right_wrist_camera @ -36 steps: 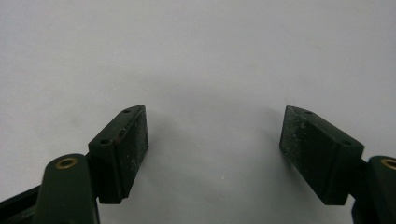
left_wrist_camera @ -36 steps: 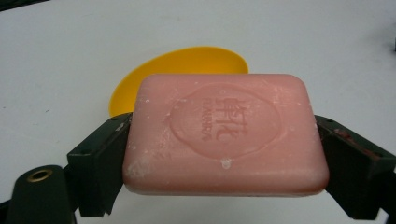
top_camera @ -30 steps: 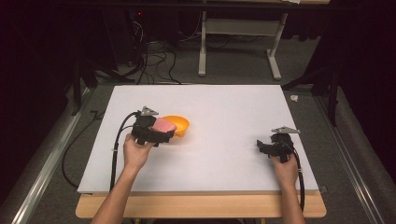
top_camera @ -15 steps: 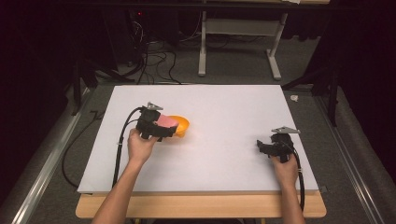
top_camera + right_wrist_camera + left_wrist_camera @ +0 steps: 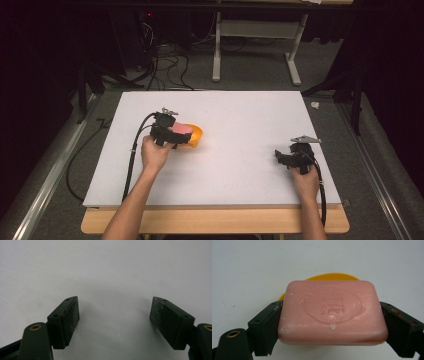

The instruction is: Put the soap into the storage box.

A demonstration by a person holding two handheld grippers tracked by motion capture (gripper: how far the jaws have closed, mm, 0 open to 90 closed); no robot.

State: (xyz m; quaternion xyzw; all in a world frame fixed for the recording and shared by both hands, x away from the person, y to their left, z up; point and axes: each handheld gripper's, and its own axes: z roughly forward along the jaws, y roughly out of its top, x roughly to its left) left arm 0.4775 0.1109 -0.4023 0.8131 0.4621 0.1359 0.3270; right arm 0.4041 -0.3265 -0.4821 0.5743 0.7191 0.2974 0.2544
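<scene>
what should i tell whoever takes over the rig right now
Left gripper: shut on the pink soap bar, jaws pressing its two short ends, held over the orange dish at the left middle of the white table.
Right gripper: open, nothing between the jaws, resting idle near the table's right edge.
Done: soap is gripped and brought above the dish.
Left: apparently lower the soap into the dish and release it; whether it already touches the dish cannot be told.

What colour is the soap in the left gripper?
Pink, with an oval stamp pressed into the soap; the left gripper view shows it best.
</scene>
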